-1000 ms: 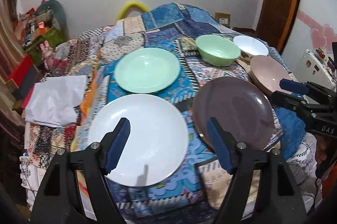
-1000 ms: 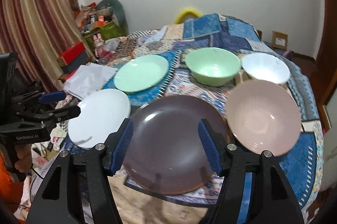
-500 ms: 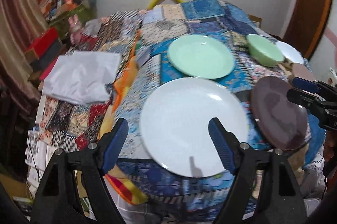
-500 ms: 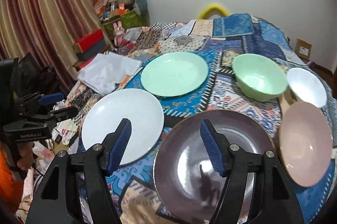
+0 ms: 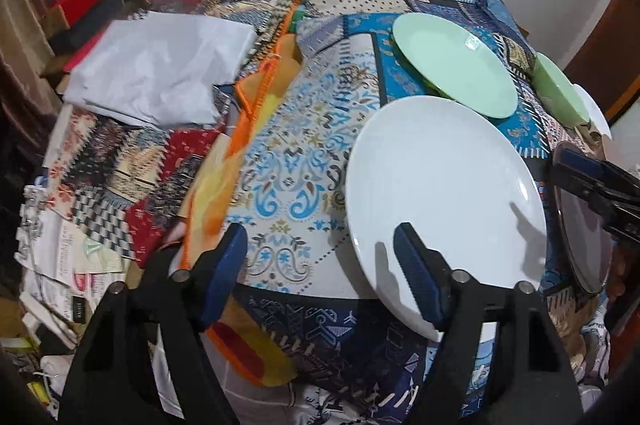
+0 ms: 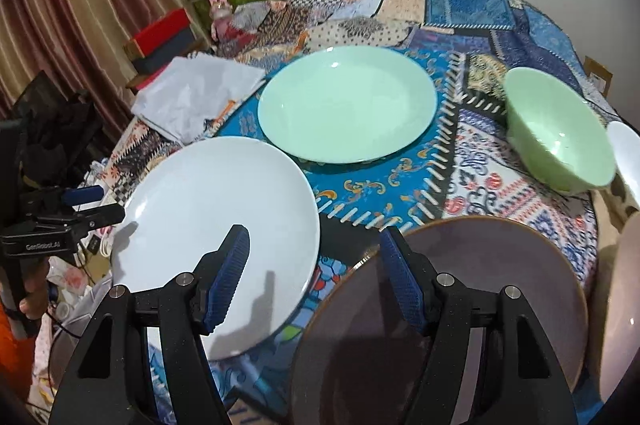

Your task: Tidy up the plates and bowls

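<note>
Plates and bowls sit on a patchwork cloth (image 6: 472, 5) draped over a table. Largest, the brown plate (image 6: 472, 289) lies at the near edge, under the right gripper (image 6: 314, 277), whose jaws stand parted and empty. Beside it lies the white plate (image 5: 440, 185), its near left rim between the closing, not yet touching jaws of the left gripper (image 5: 320, 273). Behind lies the mint plate (image 6: 344, 105), then the green bowl (image 6: 560, 141).

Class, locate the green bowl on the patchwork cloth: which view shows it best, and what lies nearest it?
The right wrist view shows the green bowl at the right, right of the mint plate and beyond the dark purple plate.
</note>
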Action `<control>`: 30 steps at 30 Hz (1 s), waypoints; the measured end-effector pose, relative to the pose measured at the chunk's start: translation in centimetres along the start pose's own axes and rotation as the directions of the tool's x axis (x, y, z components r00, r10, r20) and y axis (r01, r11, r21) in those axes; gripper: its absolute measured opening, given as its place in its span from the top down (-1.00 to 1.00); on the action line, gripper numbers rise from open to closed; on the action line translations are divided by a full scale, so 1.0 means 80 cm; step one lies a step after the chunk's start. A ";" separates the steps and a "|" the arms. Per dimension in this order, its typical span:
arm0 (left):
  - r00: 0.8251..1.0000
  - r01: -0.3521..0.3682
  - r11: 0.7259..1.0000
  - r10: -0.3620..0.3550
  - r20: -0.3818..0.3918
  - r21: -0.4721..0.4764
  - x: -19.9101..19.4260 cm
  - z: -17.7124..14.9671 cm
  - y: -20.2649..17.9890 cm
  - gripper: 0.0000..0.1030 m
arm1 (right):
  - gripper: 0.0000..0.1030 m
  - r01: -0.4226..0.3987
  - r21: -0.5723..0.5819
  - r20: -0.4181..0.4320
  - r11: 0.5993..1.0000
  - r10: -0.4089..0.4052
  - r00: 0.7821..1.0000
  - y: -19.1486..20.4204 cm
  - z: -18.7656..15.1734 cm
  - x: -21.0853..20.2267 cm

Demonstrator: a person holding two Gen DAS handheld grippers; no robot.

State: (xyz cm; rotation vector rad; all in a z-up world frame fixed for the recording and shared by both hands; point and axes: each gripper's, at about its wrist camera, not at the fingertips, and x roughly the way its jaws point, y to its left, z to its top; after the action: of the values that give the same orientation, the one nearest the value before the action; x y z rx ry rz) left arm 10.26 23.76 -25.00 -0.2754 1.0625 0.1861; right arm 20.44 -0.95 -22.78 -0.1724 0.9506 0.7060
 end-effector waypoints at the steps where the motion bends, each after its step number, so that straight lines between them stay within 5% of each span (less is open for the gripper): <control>1: 1.000 0.013 1.000 -0.013 -0.006 0.005 0.003 -0.001 -0.001 -0.29 | -0.25 -0.002 -0.001 -0.015 1.000 0.002 1.000 0.000 0.002 0.006; 12: 0.990 0.129 0.992 -0.128 -0.063 0.012 0.023 -0.006 -0.011 0.18 | 0.28 -0.033 -0.019 -0.126 0.999 0.030 0.992 0.009 0.006 0.041; 23: 0.983 0.169 0.985 -0.168 -0.075 0.013 0.027 -0.009 -0.021 0.24 | 0.28 -0.012 -0.065 -0.146 0.998 0.003 0.989 0.020 0.007 0.056; 30: 0.991 0.125 0.992 -0.123 -0.053 0.036 0.021 -0.012 -0.033 0.25 | 0.32 -0.035 -0.025 -0.136 0.999 0.031 0.990 0.013 0.011 0.052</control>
State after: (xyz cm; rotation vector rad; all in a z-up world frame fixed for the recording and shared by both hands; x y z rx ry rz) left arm 11.04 20.96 -26.55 -0.3113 1.0945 0.0474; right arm 21.93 2.22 -25.39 -0.2313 1.0764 0.7447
